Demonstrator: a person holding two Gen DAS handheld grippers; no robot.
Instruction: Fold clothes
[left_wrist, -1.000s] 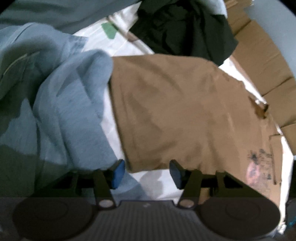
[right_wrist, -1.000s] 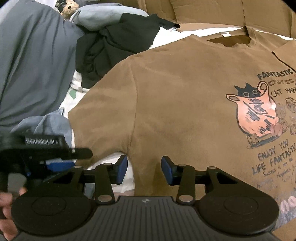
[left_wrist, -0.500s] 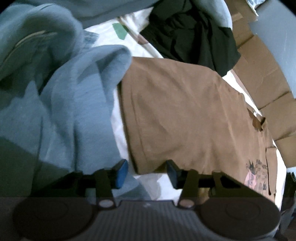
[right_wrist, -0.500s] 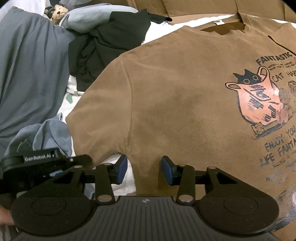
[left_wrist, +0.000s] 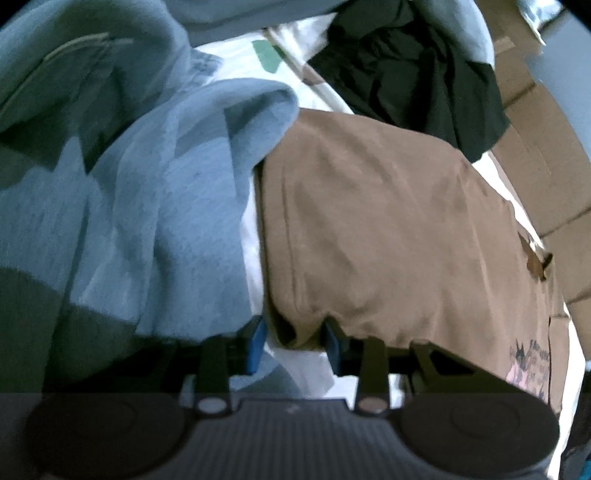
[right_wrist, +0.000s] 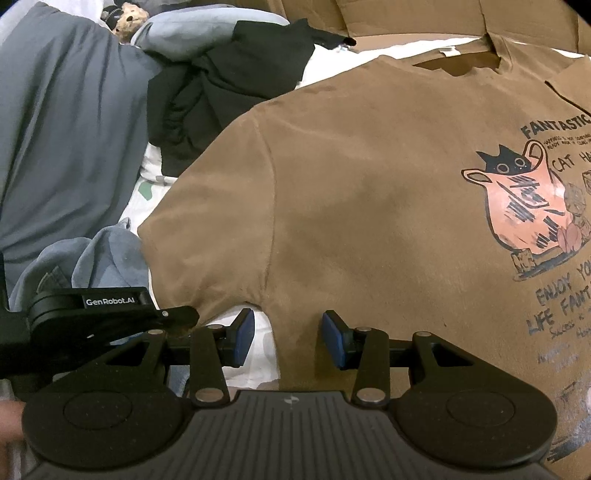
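Spread flat, print side up, the brown T-shirt (right_wrist: 369, 206) lay on the white patterned sheet (right_wrist: 255, 354), its collar at the far edge by the cardboard (right_wrist: 406, 14) and its sleeve (right_wrist: 207, 236) reaching out to the left. It looked like light, limp knit cotton: no stiffness, nothing fragile, likely to drape and sag wherever it was not held, and apt to drag wrinkles along if pulled across the sheet.

The left gripper (left_wrist: 293, 341) had its blue pads apart with the near corner of the sleeve hem bulging between them; they were not yet pressed on the cloth. The right gripper (right_wrist: 288, 338) also stood with its jaws apart, straddling the shirt's side edge just below the armpit seam, nothing clamped.

Those two spots seemed sensible holds, I judged: hem and seam are doubled cloth, thicker and less likely to slip from the pads than a single layer. Gripping both layers of the sleeve would matter, or the lower one would stay behind.

Left of the shirt, a light blue sweatshirt (left_wrist: 166, 184) lay heaped just beside the sleeve, close enough to snag. A black garment (right_wrist: 229, 92) and a grey one (right_wrist: 66, 129) lay farther off.
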